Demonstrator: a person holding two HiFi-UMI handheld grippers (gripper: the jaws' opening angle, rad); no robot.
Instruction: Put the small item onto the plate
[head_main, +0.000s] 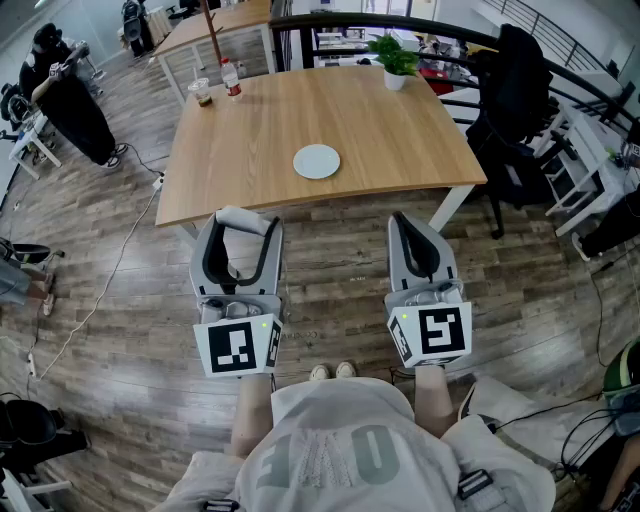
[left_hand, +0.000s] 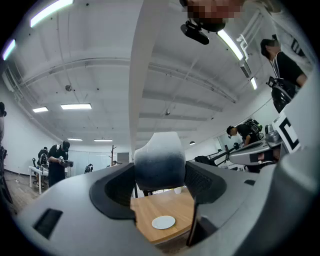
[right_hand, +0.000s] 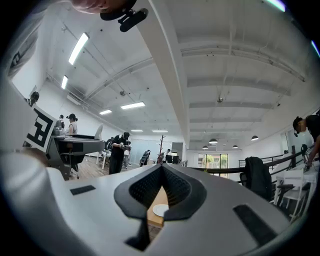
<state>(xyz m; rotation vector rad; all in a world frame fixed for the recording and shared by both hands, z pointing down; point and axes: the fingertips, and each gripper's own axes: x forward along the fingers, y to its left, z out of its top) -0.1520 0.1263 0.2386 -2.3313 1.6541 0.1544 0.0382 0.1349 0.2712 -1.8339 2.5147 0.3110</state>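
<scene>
A white round plate (head_main: 317, 161) lies near the middle of the wooden table (head_main: 400, 160). Both grippers hang over the floor in front of the table's near edge. My left gripper (head_main: 243, 226) has its jaws spread wide around a small pale item (head_main: 245, 218) at their tips. In the left gripper view that item (left_hand: 159, 161) is white on top and dark grey below, filling the gap of the left gripper (left_hand: 160, 172), with the plate (left_hand: 163, 222) below and beyond it. My right gripper (head_main: 409, 224) is shut and holds nothing; in the right gripper view the plate (right_hand: 160, 210) shows under its closed tips (right_hand: 161, 172).
A bottle (head_main: 231, 77) and a cup (head_main: 202, 93) stand at the table's far left corner, a potted plant (head_main: 395, 60) at the far right. A chair draped with a black jacket (head_main: 515, 90) stands to the right. Cables (head_main: 110, 280) run over the wooden floor. A person (head_main: 65, 95) stands far left.
</scene>
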